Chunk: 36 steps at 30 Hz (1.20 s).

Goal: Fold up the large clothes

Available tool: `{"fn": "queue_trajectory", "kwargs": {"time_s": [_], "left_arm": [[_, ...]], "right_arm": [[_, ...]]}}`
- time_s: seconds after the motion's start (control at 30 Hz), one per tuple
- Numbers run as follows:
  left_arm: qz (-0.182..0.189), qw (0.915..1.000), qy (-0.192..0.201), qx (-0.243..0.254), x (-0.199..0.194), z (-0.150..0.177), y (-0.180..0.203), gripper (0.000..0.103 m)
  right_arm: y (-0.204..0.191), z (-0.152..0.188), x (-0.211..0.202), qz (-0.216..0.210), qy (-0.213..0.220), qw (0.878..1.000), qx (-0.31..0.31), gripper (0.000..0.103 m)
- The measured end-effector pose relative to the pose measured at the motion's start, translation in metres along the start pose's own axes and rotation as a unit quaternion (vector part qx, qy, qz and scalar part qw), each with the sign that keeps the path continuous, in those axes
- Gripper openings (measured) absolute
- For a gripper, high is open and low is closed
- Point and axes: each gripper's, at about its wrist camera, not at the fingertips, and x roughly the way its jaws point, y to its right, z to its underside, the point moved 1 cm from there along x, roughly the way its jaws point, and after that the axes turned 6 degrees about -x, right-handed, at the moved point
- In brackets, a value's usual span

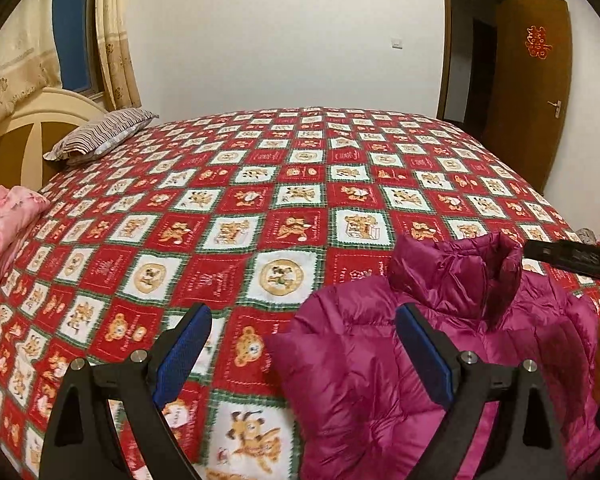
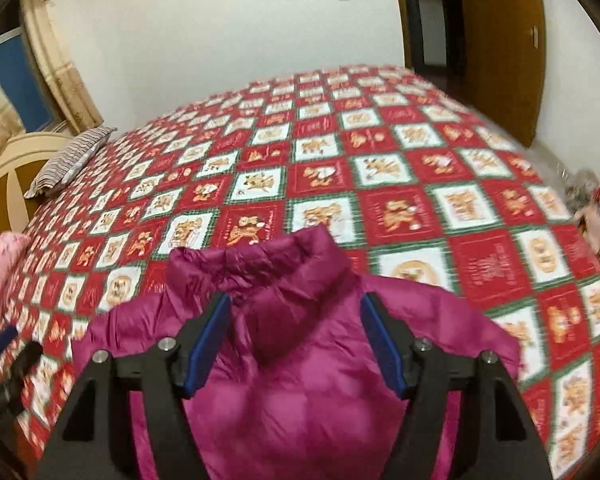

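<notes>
A bed (image 1: 220,200) with a red patchwork cover fills the room, a striped pillow (image 1: 100,136) by its cream headboard (image 1: 32,120). Behind: white wall (image 1: 284,32), curtained window (image 1: 72,40) (dark blue outside), open brown door (image 1: 532,80).

The jacket (image 1: 440,344) is dark pink. The bed cover (image 1: 220,208) has red and white squares with little orange bears. The pillow (image 1: 100,136) has stripes. The door (image 1: 532,80) is brown. The tongs (image 1: 303,356) have blue pads (image 1: 182,354).

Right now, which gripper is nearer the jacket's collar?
Right. The right gripper hangs open over the purple jacket just short of its collar; the left gripper is open off the jacket's left edge, above the bedspread.
</notes>
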Motion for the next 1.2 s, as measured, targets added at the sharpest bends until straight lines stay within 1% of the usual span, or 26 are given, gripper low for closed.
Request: {"fn": "queue_trajectory", "kwargs": {"time_s": [0.07,0.13,0.23,0.3,0.33,0.37,0.4,0.43,0.5,0.53,0.57,0.6,0.87,0.97,1.1,1.2], "left_arm": [[0.004,1.0000,-0.007,-0.001,0.008,0.001,0.006,0.094],[0.005,1.0000,-0.008,0.002,0.013,0.002,0.012,0.094],[0.004,0.9999,-0.013,0.007,0.020,0.002,0.019,0.094],[0.001,0.9999,-0.013,0.010,0.022,0.001,0.023,0.094],[0.000,0.9999,-0.012,0.012,0.023,0.000,0.025,0.094],[-0.001,0.9999,-0.011,0.013,0.024,0.000,0.028,0.094],[-0.002,0.9999,-0.009,0.014,0.024,0.000,0.030,0.094],[-0.005,0.9998,-0.006,0.018,0.024,0.000,0.033,0.094],[-0.014,0.9995,-0.002,0.028,0.025,0.000,0.039,0.094],[-0.019,0.9993,-0.003,0.031,0.025,0.001,0.042,0.094],[-0.021,0.9992,-0.005,0.034,0.026,0.001,0.044,0.094],[-0.022,0.9991,-0.007,0.035,0.028,0.002,0.047,0.094],[-0.013,0.9993,-0.019,0.028,0.031,0.012,0.052,0.094],[-0.014,0.9992,-0.028,0.026,0.037,0.016,0.052,0.094],[-0.020,0.9990,-0.029,0.027,0.044,0.022,0.054,0.094],[-0.032,0.9985,-0.033,0.029,0.051,0.027,0.054,0.094]], "right_arm": [[0.004,-0.004,0.019,0.000,-0.016,0.999,0.029,0.070],[0.008,-0.004,0.030,0.000,-0.026,0.999,0.042,0.070],[0.008,-0.002,0.042,-0.003,-0.043,0.999,0.030,0.069],[0.009,0.001,0.046,-0.011,-0.056,0.998,0.020,0.061],[0.009,0.001,0.048,-0.013,-0.060,0.998,0.017,0.059],[0.011,0.003,0.048,-0.014,-0.062,0.998,0.016,0.055],[0.014,0.003,0.047,-0.012,-0.062,0.998,0.015,0.047],[0.016,0.004,0.046,-0.012,-0.063,0.998,0.013,0.043],[0.021,0.006,0.043,-0.012,-0.066,0.998,0.008,0.029],[0.023,0.008,0.042,-0.013,-0.067,0.998,0.006,0.026],[0.026,0.011,0.040,-0.014,-0.068,0.998,0.004,0.019],[0.026,0.011,0.040,-0.013,-0.068,0.998,0.003,0.018],[0.034,0.018,0.034,-0.028,-0.053,0.998,0.014,0.017],[0.035,0.018,0.035,-0.019,-0.047,0.999,0.015,0.017],[0.037,0.022,0.034,-0.015,-0.039,0.999,0.012,0.016],[0.039,0.026,0.033,-0.015,-0.031,0.999,0.010,0.016]]}}
